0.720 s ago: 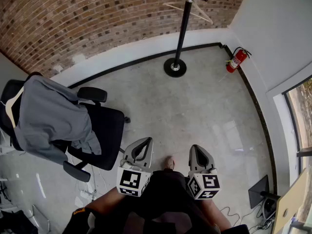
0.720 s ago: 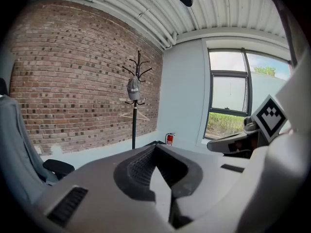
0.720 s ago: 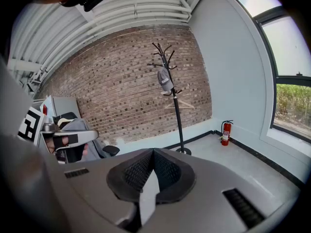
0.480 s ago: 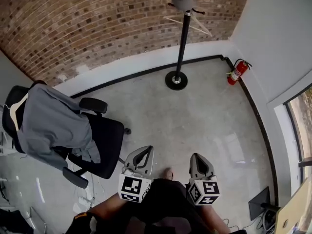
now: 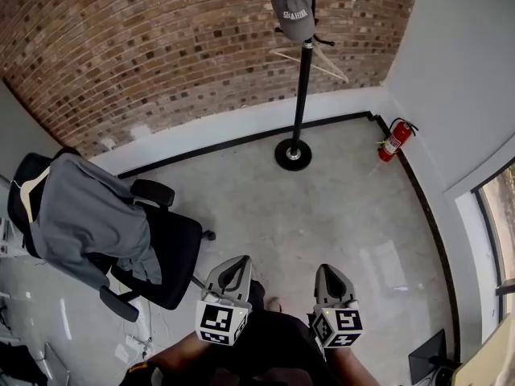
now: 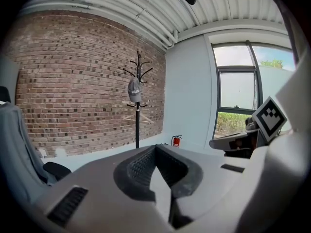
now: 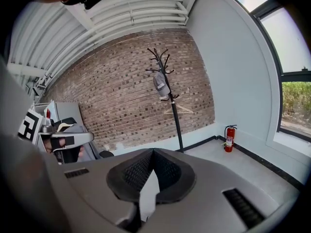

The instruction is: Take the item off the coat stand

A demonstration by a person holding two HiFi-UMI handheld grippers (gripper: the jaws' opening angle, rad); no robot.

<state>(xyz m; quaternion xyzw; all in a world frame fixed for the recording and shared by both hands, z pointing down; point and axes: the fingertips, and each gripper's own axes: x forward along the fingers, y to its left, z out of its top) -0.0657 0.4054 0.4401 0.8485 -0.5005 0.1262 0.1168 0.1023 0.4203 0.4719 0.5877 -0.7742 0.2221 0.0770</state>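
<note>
A grey cap (image 5: 293,8) hangs near the top of the black coat stand (image 5: 301,87) by the brick wall. A bare wooden hanger (image 5: 312,56) hangs on the stand below it. In the left gripper view the cap (image 6: 134,90) is far ahead on the stand (image 6: 137,125). The right gripper view also shows the cap (image 7: 161,85) on the stand (image 7: 174,123). My left gripper (image 5: 239,261) and right gripper (image 5: 330,270) are held low in front of the person, side by side, far from the stand. Both are shut with nothing between the jaws.
An office chair (image 5: 165,252) draped with a grey jacket (image 5: 84,211) stands at the left. A red fire extinguisher (image 5: 394,139) leans in the right corner. Bare concrete floor (image 5: 322,207) lies between me and the stand's round base (image 5: 293,154). A window runs along the right wall.
The head view has tilted upward: the cap and the stand's top have come fully into view, and both grippers sit lower in the frame. Both grippers stay shut.
</note>
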